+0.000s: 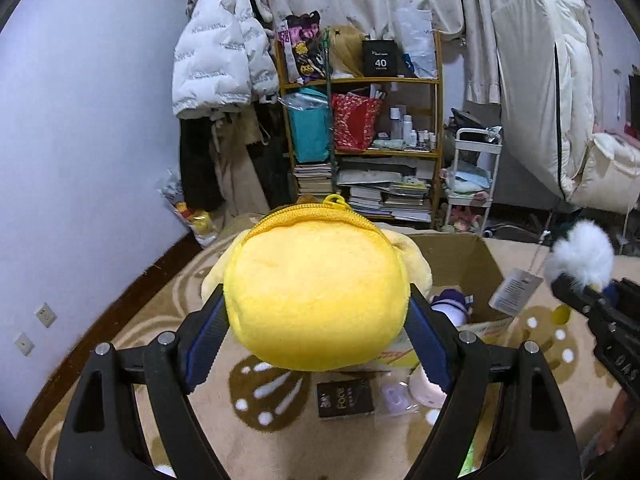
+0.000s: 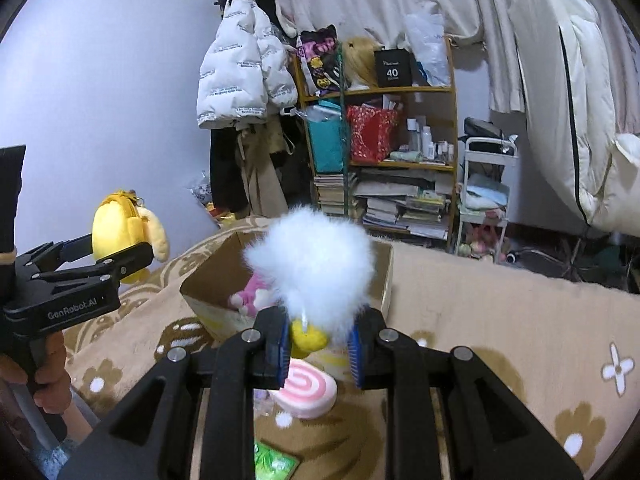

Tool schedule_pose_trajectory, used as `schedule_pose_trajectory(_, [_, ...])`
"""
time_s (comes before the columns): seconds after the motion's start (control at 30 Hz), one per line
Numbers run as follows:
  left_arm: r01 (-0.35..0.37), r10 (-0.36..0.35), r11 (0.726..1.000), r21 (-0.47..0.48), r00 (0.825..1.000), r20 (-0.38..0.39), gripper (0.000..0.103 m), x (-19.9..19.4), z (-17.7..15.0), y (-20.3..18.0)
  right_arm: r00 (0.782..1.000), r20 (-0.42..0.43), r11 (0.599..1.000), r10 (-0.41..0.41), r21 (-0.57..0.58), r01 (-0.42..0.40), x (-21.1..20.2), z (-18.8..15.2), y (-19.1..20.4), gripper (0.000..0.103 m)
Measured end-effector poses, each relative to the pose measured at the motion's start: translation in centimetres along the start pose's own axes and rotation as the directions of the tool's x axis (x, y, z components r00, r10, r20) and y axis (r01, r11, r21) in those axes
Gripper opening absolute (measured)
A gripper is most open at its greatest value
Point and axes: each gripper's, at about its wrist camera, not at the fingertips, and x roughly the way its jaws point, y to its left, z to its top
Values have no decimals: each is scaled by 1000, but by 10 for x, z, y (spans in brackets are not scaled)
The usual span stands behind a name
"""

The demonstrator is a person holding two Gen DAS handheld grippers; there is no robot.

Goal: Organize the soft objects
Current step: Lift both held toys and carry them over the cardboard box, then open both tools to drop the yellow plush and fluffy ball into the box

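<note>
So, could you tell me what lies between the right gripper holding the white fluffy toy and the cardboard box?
Only rug and air: in the right wrist view the white fluffy toy, clamped in the right gripper, hangs just before the cardboard box, nothing between.

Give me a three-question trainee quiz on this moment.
1. True or false: the left claw is shut on the yellow plush.
2. Which is in the right claw? A) white fluffy toy B) book C) pink swirl cushion
3. Fill in: a pink toy lies inside the cardboard ____.

Key: 1 true; 2 A; 3 box.
</note>
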Motion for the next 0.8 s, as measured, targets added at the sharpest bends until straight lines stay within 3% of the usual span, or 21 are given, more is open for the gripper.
schedule_pose_trajectory(0.4, [36, -36, 999, -5, 999, 18, 82, 27, 24, 2, 999, -8, 998, 39, -39, -40, 35, 11, 5, 24])
schedule_pose_trajectory(0.8, [69, -67, 997, 21, 995, -78, 83, 73, 14, -13, 998, -38, 997, 51, -53, -53, 68, 11, 1, 24])
